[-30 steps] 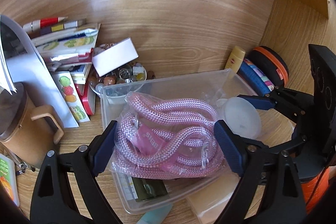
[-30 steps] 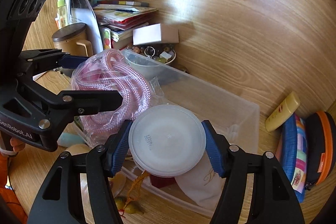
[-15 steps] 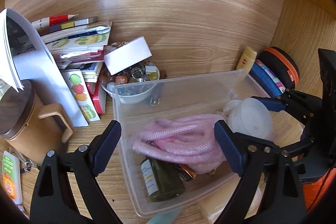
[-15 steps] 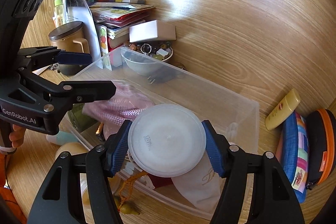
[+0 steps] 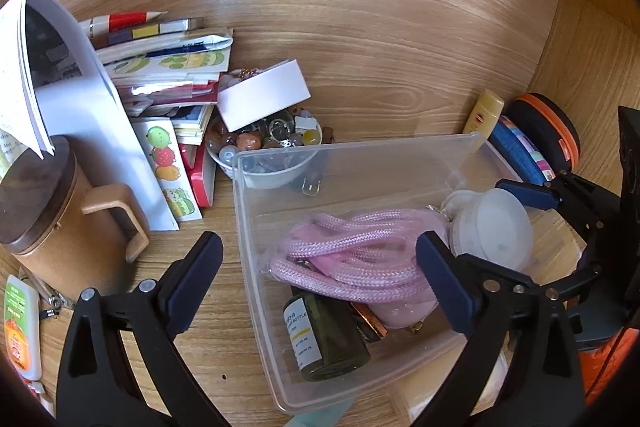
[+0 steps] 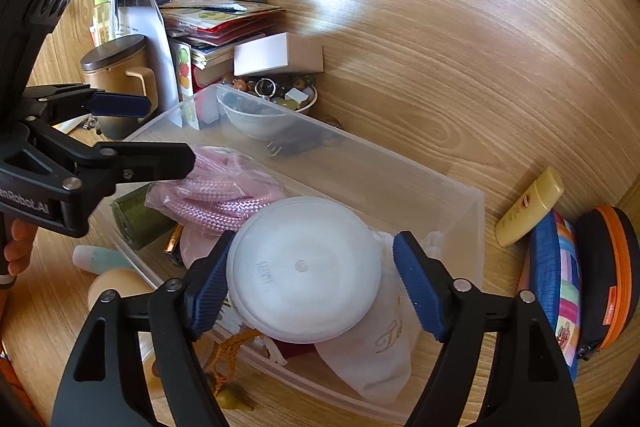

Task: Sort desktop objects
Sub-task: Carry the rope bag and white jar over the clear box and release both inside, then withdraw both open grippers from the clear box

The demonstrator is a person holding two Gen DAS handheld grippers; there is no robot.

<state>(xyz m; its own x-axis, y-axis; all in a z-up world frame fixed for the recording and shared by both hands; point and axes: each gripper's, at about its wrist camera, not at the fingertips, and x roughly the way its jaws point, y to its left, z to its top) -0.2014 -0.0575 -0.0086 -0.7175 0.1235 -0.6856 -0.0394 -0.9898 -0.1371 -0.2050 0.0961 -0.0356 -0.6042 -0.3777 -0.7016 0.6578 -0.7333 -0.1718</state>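
Observation:
A clear plastic bin (image 5: 400, 163) (image 6: 476, 211) stands on the wooden desk. A bagged pink rope (image 5: 352, 259) (image 6: 224, 199) lies inside it on a dark green bottle (image 5: 324, 335) (image 6: 136, 223). My left gripper (image 5: 320, 283) is open and empty above the bin's left side. My right gripper (image 6: 310, 279) holds a white round lid (image 6: 304, 267) (image 5: 496, 231) between its pads over the bin's right end; the right pad shows a small gap. A white pouch (image 6: 376, 355) lies under it.
A tan lidded mug (image 5: 52, 227), a stack of booklets (image 5: 168, 95), a bowl of beads (image 5: 264, 147) and a white box (image 5: 264, 95) crowd the left and back. A yellow tube (image 6: 528, 207), striped pouch (image 6: 556, 287) and orange-trimmed case (image 6: 608, 267) lie right.
My left gripper let the pink rope bag fall into the bin and has pulled back up and left, open. The right gripper's hold on the white lid has slackened slightly.

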